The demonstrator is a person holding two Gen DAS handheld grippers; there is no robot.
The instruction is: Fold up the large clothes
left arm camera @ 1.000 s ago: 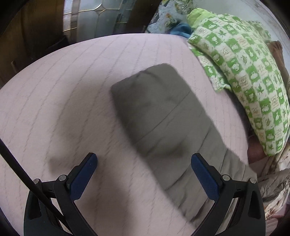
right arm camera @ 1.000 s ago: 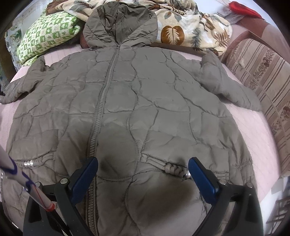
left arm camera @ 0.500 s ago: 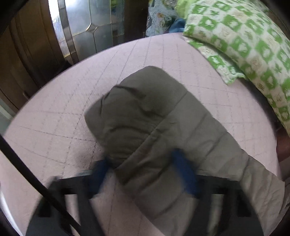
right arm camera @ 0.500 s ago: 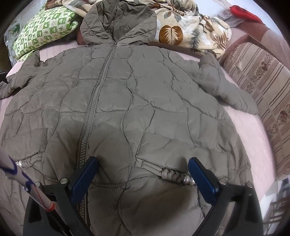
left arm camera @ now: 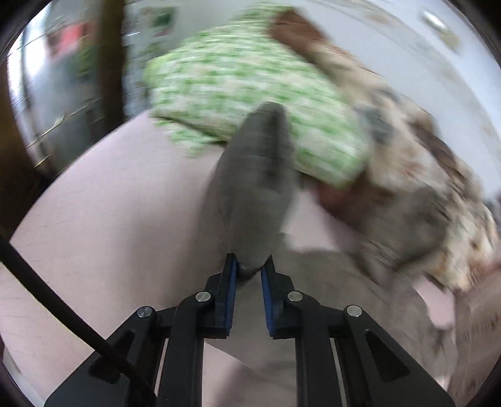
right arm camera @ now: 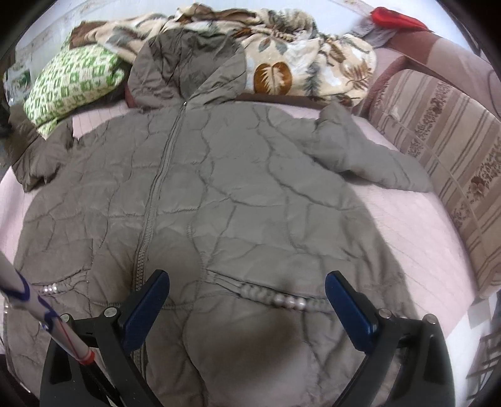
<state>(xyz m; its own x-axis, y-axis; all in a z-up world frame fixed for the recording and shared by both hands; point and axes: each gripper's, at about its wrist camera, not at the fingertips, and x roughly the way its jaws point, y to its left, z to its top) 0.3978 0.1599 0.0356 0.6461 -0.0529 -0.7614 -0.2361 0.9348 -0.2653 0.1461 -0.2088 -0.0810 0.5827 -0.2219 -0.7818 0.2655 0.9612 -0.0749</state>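
While the olive-grey quilted hooded jacket (right arm camera: 238, 200) lies spread front-up on the pale pink quilted bed (right arm camera: 416, 238), its zip closed up the middle, the two wrist views show opposite ends of it. Farthest left in the right wrist view, a white rod with blue and red markings (right arm camera: 40, 316) slants across the lower corner. Above it, the jacket's left-hand sleeve (right arm camera: 34, 156) is bunched up beside the green-and-white patterned pillow (right arm camera: 72, 84) at the head of the bed.

That same sleeve (left arm camera: 253, 191) appears in the blurred left wrist view: the left hand-held gripper (left arm camera: 249, 275) has its blue-padded jaws pressed together on the sleeve end, and the fabric rises from them as a narrow grey column in front of the green pillow, lifted off the pink bed surface. A black cable (left arm camera: 62, 316) runs across the lower left of that view.

Moving right in the right wrist view, the jacket's hood (right arm camera: 188, 59) lies flat against the beige blanket with brown leaf prints (right arm camera: 300, 59) heaped along the head of the bed. The right hand-held gripper (right arm camera: 247, 310) hangs over the jacket's lower front with its blue pads wide apart and nothing between them; a beaded pocket trim (right arm camera: 281, 297) lies just beyond it. Further right, the other sleeve (right arm camera: 369, 156) stretches outward and flat on the bed, its cuff near the striped brown-and-cream cushion (right arm camera: 444, 150). A red object (right arm camera: 394, 18) sits at the top right corner, too small to identify.
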